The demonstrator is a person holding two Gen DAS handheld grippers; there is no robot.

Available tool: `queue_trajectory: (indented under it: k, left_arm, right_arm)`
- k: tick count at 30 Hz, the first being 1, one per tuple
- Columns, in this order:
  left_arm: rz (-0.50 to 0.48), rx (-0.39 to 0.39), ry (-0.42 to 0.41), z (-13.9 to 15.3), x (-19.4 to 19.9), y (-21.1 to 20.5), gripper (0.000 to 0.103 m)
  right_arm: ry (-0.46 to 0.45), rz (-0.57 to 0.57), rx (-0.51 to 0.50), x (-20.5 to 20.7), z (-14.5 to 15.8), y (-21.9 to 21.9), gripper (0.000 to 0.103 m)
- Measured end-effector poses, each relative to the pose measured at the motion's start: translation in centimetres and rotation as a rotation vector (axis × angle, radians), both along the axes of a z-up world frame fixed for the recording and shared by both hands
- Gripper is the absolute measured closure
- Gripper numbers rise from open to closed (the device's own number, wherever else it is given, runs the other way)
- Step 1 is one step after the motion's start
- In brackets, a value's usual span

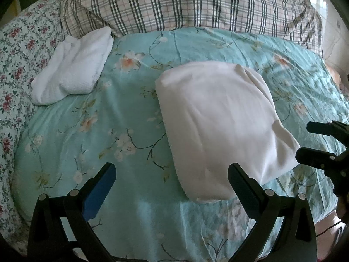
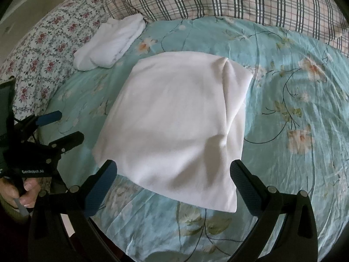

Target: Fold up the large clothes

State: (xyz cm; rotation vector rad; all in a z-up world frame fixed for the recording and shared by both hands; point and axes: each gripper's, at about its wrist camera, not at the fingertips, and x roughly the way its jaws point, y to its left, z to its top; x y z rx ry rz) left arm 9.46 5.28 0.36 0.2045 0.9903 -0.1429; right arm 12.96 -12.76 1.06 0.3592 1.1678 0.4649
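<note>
A folded white garment (image 1: 220,122) lies flat on the turquoise floral bedspread (image 1: 122,109); in the right wrist view it fills the middle (image 2: 174,122). My left gripper (image 1: 172,174) is open and empty, hovering near the garment's near left corner. My right gripper (image 2: 173,172) is open and empty, just above the garment's near edge. The right gripper also shows at the right edge of the left wrist view (image 1: 314,142), and the left gripper shows at the left edge of the right wrist view (image 2: 63,126).
A folded white towel (image 1: 72,65) lies at the far left of the bedspread, also in the right wrist view (image 2: 111,43). A plaid pillow (image 1: 196,4) lies across the back. A red-flowered sheet (image 1: 17,61) lies to the left.
</note>
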Motion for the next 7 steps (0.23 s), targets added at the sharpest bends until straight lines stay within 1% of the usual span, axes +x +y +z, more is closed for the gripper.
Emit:
queue_trajectory:
  k: [4,7]
  left_arm:
    - [0.008,-0.016,0.001,-0.15,0.43,0.05,0.001]
    - [0.015,-0.009,-0.003,-0.29,0.63,-0.10,0.001]
  right_arm:
    - [0.006,-0.012,0.009,0.39,-0.46,-0.04,0.000]
    - [0.011,-0.012,0.015,0.75,-0.80,-0.10,0.000]
